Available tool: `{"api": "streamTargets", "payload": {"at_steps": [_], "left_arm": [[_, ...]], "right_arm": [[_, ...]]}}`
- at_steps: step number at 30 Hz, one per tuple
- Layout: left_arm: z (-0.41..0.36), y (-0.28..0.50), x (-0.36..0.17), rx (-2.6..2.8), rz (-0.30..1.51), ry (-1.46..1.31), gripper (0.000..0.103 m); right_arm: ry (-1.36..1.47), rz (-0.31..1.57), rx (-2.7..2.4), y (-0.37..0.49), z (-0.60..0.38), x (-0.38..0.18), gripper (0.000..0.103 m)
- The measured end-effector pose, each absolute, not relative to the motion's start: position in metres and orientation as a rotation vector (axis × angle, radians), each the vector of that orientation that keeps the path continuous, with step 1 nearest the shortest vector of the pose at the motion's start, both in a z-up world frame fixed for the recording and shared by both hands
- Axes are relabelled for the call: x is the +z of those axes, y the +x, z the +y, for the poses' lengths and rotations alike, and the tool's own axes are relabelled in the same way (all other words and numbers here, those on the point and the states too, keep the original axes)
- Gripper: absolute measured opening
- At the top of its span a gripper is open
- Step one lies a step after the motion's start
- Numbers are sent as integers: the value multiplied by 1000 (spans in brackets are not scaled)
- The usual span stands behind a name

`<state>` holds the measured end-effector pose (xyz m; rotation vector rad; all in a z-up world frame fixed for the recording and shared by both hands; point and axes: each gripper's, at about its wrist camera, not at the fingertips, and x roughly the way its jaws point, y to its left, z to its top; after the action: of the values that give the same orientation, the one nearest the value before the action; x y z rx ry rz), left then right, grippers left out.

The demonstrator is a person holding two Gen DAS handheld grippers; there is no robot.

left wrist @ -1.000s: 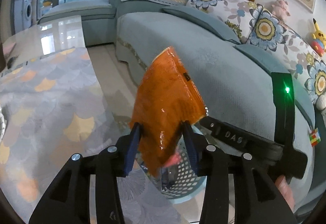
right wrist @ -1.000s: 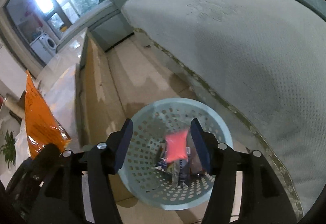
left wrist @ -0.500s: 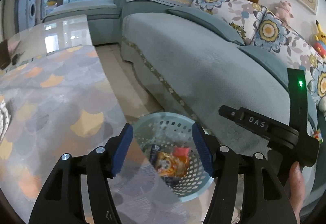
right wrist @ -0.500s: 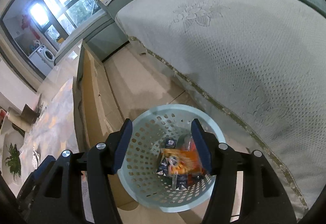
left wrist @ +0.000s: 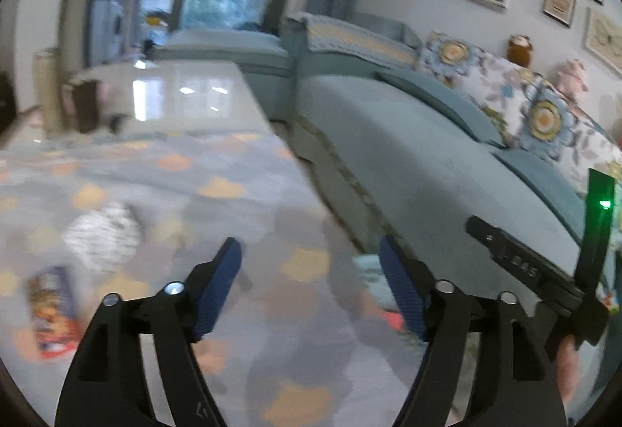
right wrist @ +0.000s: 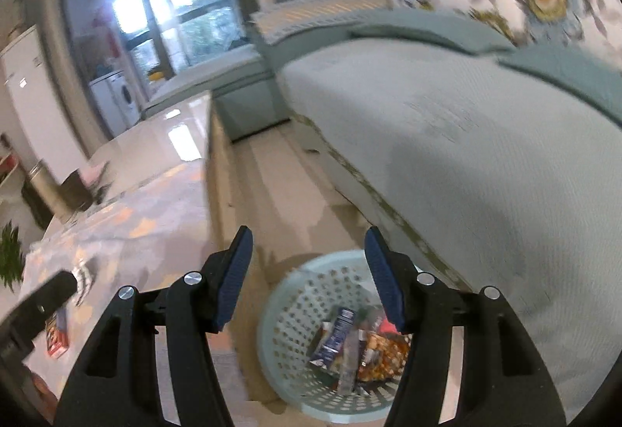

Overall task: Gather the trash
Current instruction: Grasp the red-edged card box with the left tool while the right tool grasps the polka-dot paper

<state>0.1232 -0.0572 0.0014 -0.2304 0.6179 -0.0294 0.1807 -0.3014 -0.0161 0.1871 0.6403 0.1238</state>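
Left gripper (left wrist: 307,273) let the orange bag go, jaws opening and empty; bag's now in the basket (right wrist: 287,314). Right gripper (right wrist: 307,264) half open, empty. Table (left wrist: 241,194) wrappers (left wrist: 50,310) next, probably.

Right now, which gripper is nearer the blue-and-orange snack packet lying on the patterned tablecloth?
Left. The left gripper, empty with jaws opening, hangs over the tablecloth near the snack packet. The right gripper hangs off the table above the perforated basket.

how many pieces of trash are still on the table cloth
2. A crumpled white wrapper lies on the table cloth, left of the left gripper. A colourful packet lies nearer the camera, by the left edge. Blur may hide more.
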Motion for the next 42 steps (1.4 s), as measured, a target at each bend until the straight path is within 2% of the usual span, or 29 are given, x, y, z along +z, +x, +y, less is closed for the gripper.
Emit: {"api": "streamTargets", "payload": {"at_steps": [2, 11, 17, 30, 32, 36, 42], "left_arm": [[-35, 114, 4, 47, 625, -254, 83], [54, 68, -5, 382, 646, -221, 83], [104, 47, -28, 463, 692, -274, 83], [99, 72, -73, 414, 822, -277, 83], [101, 74, -75, 412, 836, -281, 81], [113, 70, -75, 349, 836, -339, 66], [125, 63, -73, 324, 852, -338, 62]], "right_arm": [[165, 620, 169, 176, -282, -7, 56], [37, 592, 385, 155, -166, 10, 56], [41, 627, 513, 151, -92, 2, 56], [-12, 836, 650, 188, 9, -62, 56], [-16, 863, 679, 194, 18, -70, 56], [-17, 913, 668, 209, 35, -83, 56], [-55, 935, 663, 218, 51, -87, 56]]}}
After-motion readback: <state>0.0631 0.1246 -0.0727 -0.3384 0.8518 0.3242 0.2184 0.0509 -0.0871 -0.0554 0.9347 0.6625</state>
